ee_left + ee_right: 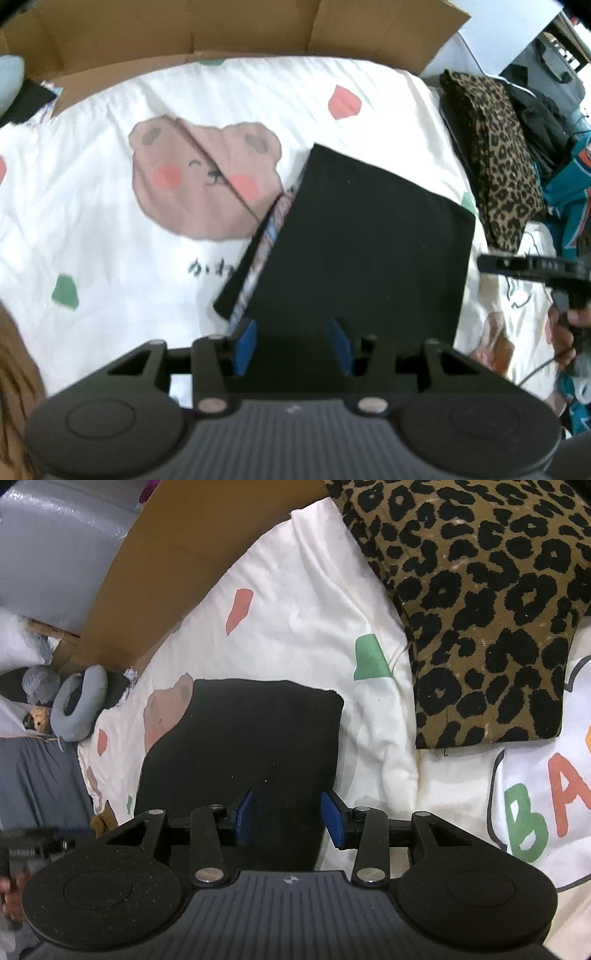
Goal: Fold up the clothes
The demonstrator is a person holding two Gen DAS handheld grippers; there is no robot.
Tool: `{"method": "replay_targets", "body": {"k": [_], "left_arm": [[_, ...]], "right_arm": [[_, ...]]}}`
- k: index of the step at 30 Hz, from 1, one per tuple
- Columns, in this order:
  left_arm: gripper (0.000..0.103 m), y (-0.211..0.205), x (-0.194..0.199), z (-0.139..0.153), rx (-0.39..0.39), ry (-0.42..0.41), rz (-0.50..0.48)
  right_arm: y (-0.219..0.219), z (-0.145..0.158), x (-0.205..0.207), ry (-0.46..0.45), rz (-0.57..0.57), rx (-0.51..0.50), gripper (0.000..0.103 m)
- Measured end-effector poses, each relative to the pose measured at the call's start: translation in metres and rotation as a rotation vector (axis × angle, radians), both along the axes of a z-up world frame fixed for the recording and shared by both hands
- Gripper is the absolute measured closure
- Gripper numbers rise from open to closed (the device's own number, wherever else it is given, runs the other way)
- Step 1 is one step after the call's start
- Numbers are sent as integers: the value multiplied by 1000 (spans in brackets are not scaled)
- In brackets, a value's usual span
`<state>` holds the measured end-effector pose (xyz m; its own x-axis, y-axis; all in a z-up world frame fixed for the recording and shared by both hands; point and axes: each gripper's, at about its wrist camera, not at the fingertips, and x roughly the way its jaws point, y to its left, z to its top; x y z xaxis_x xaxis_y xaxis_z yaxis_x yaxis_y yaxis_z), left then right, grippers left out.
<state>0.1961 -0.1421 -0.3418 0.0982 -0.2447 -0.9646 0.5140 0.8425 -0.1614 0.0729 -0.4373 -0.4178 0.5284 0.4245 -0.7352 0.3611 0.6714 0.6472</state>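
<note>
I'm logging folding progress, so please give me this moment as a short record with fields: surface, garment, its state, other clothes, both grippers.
surface: white bedcover with bear print
garment: black garment
state: folded into a flat rectangle, a patterned edge showing along one side
other clothes: leopard-print garment, folded, lying beside the black one and apart from it
left gripper: open, above the black garment, nothing held
right gripper: open, above the black garment, nothing held

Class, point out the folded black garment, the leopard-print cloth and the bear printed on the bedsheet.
folded black garment (362, 236), left wrist view, middle of its top face
leopard-print cloth (491, 620), right wrist view, middle of the pile
bear (199, 173), left wrist view, its face
</note>
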Motion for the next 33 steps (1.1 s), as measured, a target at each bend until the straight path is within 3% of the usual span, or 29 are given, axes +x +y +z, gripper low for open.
{"method": "replay_targets", "body": {"k": [6, 15, 19, 22, 24, 26, 33], "left_arm": [[48, 12, 13, -16, 6, -68, -52], [51, 32, 14, -56, -116, -71, -29], [53, 28, 16, -65, -161, -55, -71], [65, 27, 22, -72, -185, -32, -45], [80, 27, 22, -72, -195, -38, -49], [89, 25, 20, -72, -204, -41, -78], [94, 34, 18, -62, -223, -67, -64]], "right_arm": [[12, -1, -2, 16, 12, -23, 54], [32, -5, -13, 40, 12, -82, 50], [35, -7, -15, 61, 9, -104, 50], [40, -7, -15, 81, 21, -121, 50], [44, -7, -15, 92, 31, -132, 50], [50, -6, -13, 92, 50, -152, 50], [53, -9, -4, 89, 49, -176, 50]]}}
